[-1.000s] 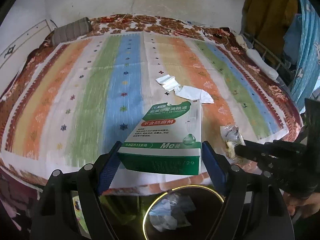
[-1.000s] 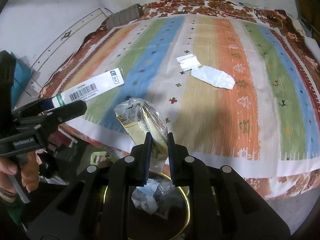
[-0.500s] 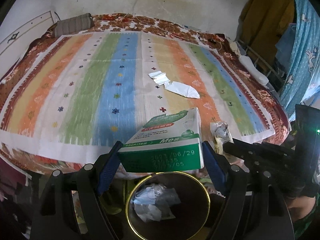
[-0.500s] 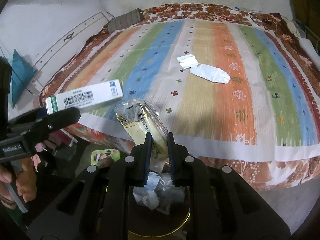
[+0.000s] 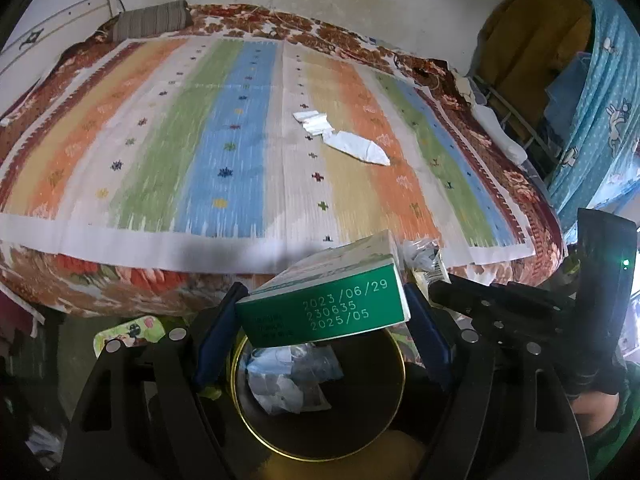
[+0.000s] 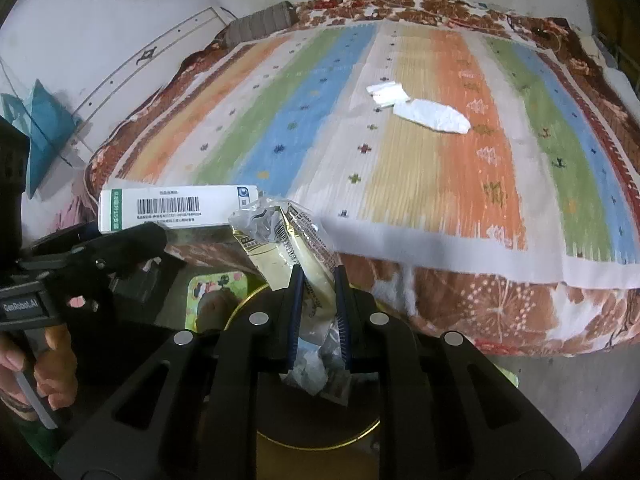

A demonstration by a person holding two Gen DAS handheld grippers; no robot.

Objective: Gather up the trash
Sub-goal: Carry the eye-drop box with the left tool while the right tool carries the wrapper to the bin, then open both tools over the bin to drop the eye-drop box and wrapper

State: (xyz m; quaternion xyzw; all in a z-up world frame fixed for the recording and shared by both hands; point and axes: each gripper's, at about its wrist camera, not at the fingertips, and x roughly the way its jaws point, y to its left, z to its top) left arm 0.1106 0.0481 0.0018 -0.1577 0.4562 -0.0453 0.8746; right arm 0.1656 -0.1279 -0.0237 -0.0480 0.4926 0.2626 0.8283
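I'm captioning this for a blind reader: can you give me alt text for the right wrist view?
The right gripper pinches a crumpled yellow snack wrapper above a gold-rimmed bin holding trash. At left, the left gripper holds a green-and-white box; beyond, two white scraps lie on a striped bedspread.

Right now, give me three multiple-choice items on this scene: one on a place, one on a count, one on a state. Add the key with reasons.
1. Where is the bin?
A. on the bed
B. on the floor below both grippers
C. on a shelf

2. How many white scraps lie on the striped blanket?
A. none
B. two
C. five

3. What is the right gripper doing?
A. gaping empty
B. shut on the snack wrapper
C. shut on a spoon

Key: B, its gold rim shows under the green box that the left gripper clamps; B, a folded scrap and a crumpled paper; B, both pads pinch the wrapper.
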